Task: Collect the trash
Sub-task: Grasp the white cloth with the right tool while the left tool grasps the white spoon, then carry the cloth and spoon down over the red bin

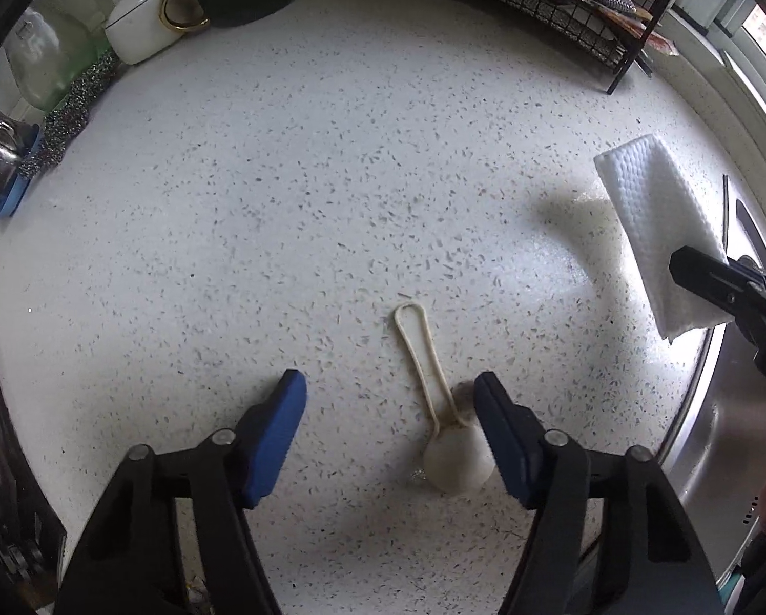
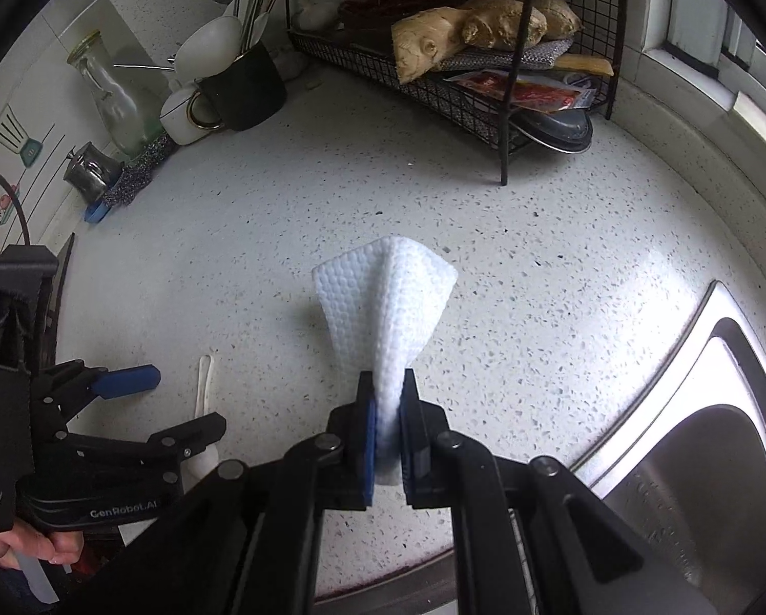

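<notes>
Left tool [image 1: 390, 410], half-wide over the cream looped-cord plastic disc [image 1: 454, 461] at five o'clock on the speckled white tabletop [image 1: 331, 205], may pinch only cord; right tool [image 2: 388, 384] clamps the white embossed paper towel [image 2: 388, 297].

A white speckled countertop [image 1: 290, 195] carries a cream rubber band [image 1: 423, 359] near 6 o'clock and a black wire rack [image 2: 505, 102] at 1 o'clock.
</notes>
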The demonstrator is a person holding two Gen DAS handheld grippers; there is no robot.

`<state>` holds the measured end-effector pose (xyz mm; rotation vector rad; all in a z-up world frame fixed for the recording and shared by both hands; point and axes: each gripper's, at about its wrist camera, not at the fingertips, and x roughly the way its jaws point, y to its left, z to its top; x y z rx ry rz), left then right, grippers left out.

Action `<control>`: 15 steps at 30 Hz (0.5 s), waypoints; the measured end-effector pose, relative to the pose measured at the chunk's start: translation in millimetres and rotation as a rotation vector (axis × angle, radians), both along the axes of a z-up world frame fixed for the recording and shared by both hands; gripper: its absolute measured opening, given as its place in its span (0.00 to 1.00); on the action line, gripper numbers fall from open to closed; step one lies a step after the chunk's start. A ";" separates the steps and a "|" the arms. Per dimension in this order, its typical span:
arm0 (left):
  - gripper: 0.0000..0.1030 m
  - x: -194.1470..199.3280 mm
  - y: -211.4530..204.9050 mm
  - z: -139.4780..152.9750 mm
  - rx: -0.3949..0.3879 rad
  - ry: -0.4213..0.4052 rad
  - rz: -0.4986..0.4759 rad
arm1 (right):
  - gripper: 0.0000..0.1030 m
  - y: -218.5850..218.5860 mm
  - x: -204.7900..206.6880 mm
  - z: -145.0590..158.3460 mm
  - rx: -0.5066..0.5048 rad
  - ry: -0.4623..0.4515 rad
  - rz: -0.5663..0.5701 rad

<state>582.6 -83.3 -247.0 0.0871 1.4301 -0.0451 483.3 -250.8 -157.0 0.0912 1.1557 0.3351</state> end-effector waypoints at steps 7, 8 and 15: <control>0.10 -12.4 -19.3 3.3 -0.011 0.003 -0.037 | 0.07 -9.6 -6.1 -0.1 0.017 0.012 -0.023; 0.10 -14.7 -22.5 2.9 -0.011 -0.002 -0.043 | 0.07 -8.6 -6.7 -0.3 0.016 0.011 -0.025; 0.08 -32.4 -29.6 7.5 -0.011 -0.028 -0.056 | 0.07 1.0 -13.0 4.6 0.011 -0.004 -0.020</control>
